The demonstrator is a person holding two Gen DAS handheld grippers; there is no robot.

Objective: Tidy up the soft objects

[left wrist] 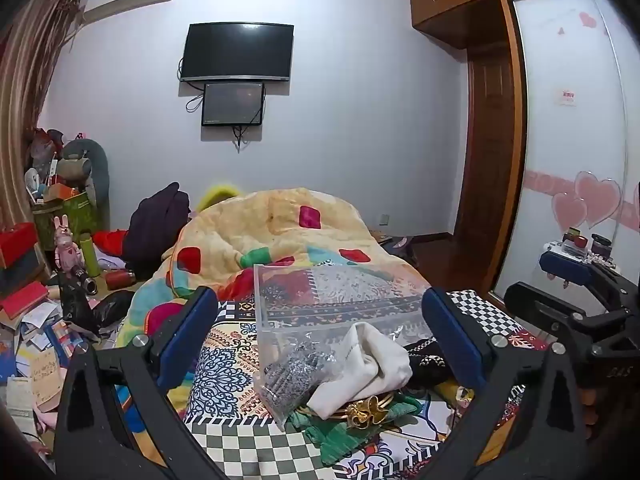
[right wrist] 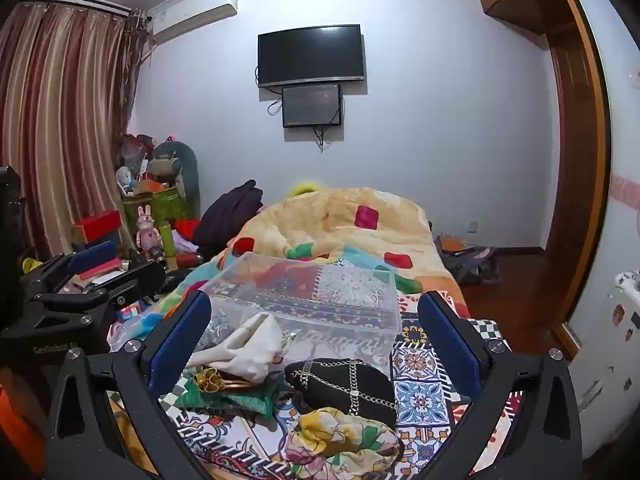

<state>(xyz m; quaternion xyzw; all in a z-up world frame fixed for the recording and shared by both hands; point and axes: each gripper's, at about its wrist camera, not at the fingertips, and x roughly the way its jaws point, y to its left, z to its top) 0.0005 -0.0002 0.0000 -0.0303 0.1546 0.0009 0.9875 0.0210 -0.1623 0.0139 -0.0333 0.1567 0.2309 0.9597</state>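
- A home bedroom: bed [right wrist: 420,396] under a patchwork cover, with a heaped quilt [right wrist: 344,224].
- Wall television [right wrist: 311,55], striped curtains [right wrist: 60,120], wooden wardrobe [left wrist: 480,120] on the right.

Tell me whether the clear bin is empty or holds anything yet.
Nearly empty. The clear bin shows the patterned bedspread through its walls; the white cloth drapes over its near rim, and a silvery bag leans there too.

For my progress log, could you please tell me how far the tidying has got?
Nothing looks done: the clear box holds nothing. Neither open left gripper nor right gripper holds anything. White cloth, black bag, floral scarf and green fabric remain outside.
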